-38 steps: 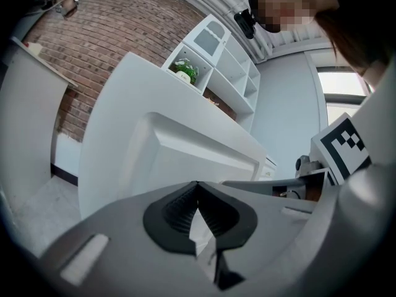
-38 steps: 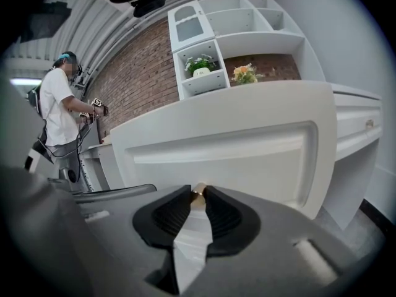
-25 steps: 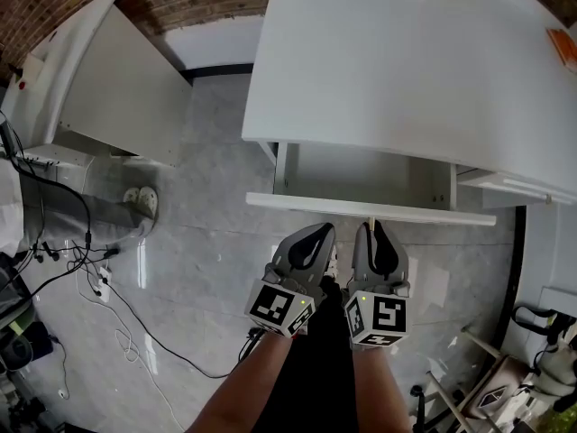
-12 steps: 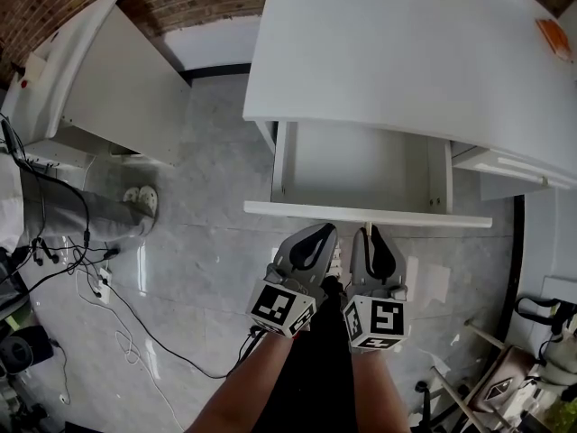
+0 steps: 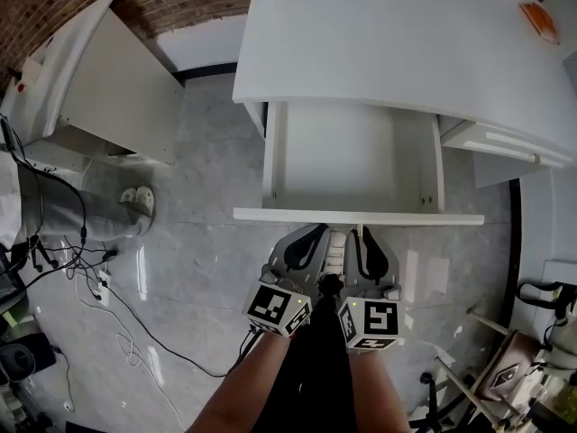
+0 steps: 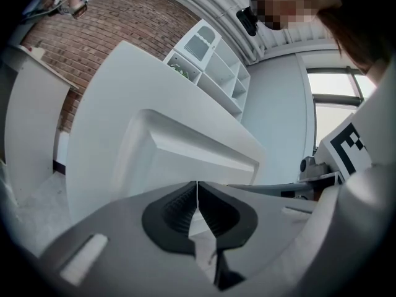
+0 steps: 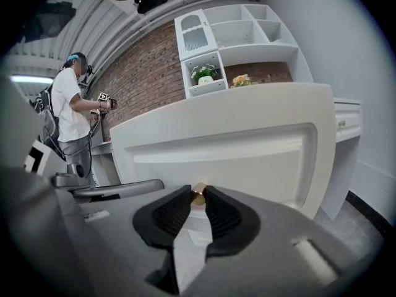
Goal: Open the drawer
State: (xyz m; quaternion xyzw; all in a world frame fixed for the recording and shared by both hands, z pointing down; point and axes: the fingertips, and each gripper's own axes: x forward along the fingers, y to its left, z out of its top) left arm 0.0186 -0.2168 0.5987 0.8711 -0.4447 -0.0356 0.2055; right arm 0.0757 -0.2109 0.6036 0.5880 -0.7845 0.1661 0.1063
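Note:
The white drawer [image 5: 352, 156] stands pulled far out from under the white desk [image 5: 388, 43], and its inside looks bare. Its front panel [image 5: 361, 216] faces me. My right gripper [image 5: 361, 235] is at the middle of that panel. In the right gripper view, the right gripper [image 7: 198, 194] is shut on the small brass knob [image 7: 198, 196] of the drawer front [image 7: 235, 153]. My left gripper [image 5: 319, 234] sits just left of it, close to the panel. Seen in the left gripper view, the left gripper [image 6: 197, 188] is shut with its tips touching and nothing between them.
Another white cabinet [image 5: 117, 88] stands at the left by the brick wall. Cables [image 5: 99, 278] and a pair of slippers [image 5: 140, 201] lie on the grey floor. An orange thing [image 5: 538, 21] lies on the desk's far right. A person [image 7: 71, 116] stands beyond, near a shelf unit [image 7: 235, 36].
The drawer has slid further out from under the desk toward me. Both grippers have drawn back with its front panel, the right one still on the knob.

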